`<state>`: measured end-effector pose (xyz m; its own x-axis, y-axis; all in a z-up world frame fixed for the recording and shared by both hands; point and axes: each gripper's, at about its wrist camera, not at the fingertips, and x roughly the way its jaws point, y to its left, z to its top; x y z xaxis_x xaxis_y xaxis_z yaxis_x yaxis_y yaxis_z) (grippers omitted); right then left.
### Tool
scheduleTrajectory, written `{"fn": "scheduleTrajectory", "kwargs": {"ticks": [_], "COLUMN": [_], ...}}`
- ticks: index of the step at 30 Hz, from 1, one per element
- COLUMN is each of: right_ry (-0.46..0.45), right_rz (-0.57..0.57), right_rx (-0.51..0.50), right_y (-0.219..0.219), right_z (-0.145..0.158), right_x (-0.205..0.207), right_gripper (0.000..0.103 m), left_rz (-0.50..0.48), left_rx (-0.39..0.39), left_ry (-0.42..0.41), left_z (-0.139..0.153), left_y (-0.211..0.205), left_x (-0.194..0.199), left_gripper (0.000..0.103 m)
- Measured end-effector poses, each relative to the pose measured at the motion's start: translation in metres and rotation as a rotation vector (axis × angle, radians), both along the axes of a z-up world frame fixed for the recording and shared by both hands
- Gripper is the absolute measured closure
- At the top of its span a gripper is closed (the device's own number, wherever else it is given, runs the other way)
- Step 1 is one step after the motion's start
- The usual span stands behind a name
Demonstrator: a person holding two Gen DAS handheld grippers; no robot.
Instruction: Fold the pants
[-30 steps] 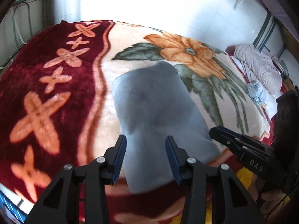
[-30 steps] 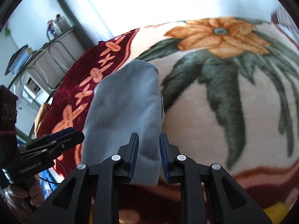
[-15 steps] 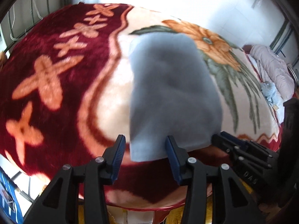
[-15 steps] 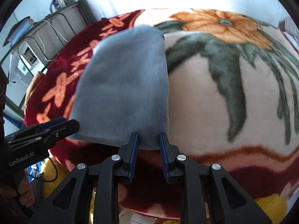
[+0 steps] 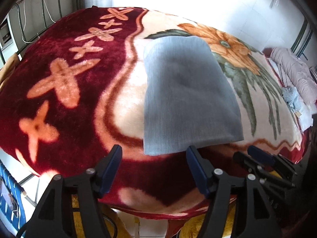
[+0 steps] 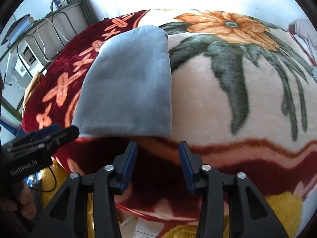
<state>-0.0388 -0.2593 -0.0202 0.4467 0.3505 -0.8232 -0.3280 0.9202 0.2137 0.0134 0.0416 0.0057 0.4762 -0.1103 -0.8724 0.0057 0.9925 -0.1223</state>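
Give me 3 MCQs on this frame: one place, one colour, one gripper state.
1. Where do the folded pants lie?
A. On the floral blanket, near edge at its dark red border
B. Over the metal rack
C. On the floor

2. What colour are the pants?
A. Dark red
B. Grey-blue
C. Orange

3. How does the right gripper stand?
A. Clamped on the pants' near edge
B. Clamped on the blanket
C. Jaws apart, nothing between the pads

Answers:
1. A: both wrist views show the pants flat on the blanket, beside the orange flower.
2. B: the cloth is one plain grey-blue piece against the red and cream pile.
3. C: its jaws are opening and the pants' edge lies beyond the fingertips, free of them. The left gripper is likewise opening, with nothing pressed between its pads.
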Motion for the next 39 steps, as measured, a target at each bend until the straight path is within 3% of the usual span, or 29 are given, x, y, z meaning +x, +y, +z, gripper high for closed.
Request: {"fn": "scheduleTrajectory", "kwargs": {"ticks": [20,39], "right_ry": [-0.030,-0.023], "right_rz": [-0.023,-0.029], "right_rx": [0.009,0.013], "right_y": [-0.006,-0.006], "right_z": [-0.005,-0.008], "right_x": [-0.007,-0.006], "right_gripper": [0.057,0.057], "left_rz": [-0.007,-0.008], "left_rx": [0.031,0.032], "left_ry": [0.051,0.052], "left_z": [-0.018,-0.022], "left_y": [-0.012,-0.012], "left_x": [-0.001,-0.002], "left_gripper": [0.030,0.030]}}
